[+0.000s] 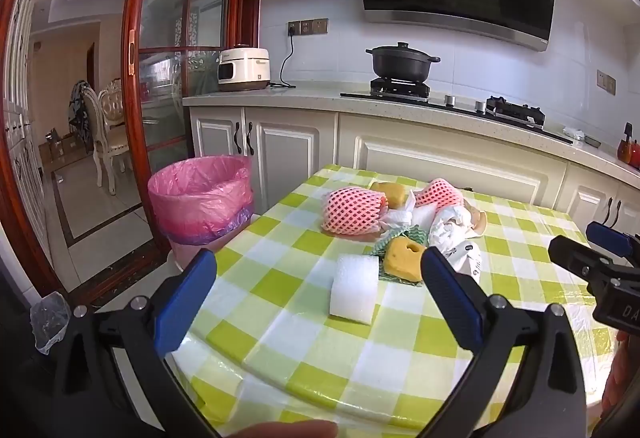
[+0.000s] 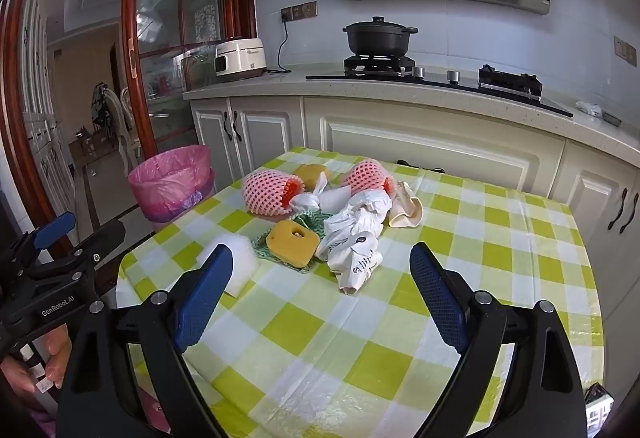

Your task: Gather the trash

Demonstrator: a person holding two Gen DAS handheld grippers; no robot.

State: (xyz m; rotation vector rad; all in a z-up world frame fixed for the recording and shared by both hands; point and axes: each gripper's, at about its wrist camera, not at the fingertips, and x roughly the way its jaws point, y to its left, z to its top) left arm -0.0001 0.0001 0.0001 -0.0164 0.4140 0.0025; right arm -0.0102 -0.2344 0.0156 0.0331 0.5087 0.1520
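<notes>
1. While both tools hover over the near edge of the desk (image 2: pixel 500 238), the left gripper (image 1: pixel 318 280) has its blue fingers (image 1: pixel 186 302) spread wide and released, nothing between the pads.
2. Right gripper (image 2: pixel 320 278): fingers (image 2: pixel 438 298) likewise spread apart and empty, above bare green-checked cloth.
3. Trash pile sits mid-desk, at 12 o'clock from the right gripper and 1 o'clock from the left.
4. White foam block (image 1: pixel 354 286) lies nearest the left gripper, apart from the pile's centre, just beside the yellow sponge (image 1: pixel 404 254).
5. Yellow sponge rests on a green patterned cloth (image 2: pixel 310 218); crumpled white paper bag (image 2: pixel 354 238) touches it at 3 o'clock.
6. Two pink foam fruit nets (image 2: pixel 266 194) lie at the pile's far side, a second yellow piece (image 2: pixel 312 172) between them.
7. Pink-lined trash bin (image 1: pixel 202 198) stands on the floor at 10 o'clock, just beside the desk's left corner.
8. Black pot (image 1: pixel 402 64) on the stove, well behind.
</notes>
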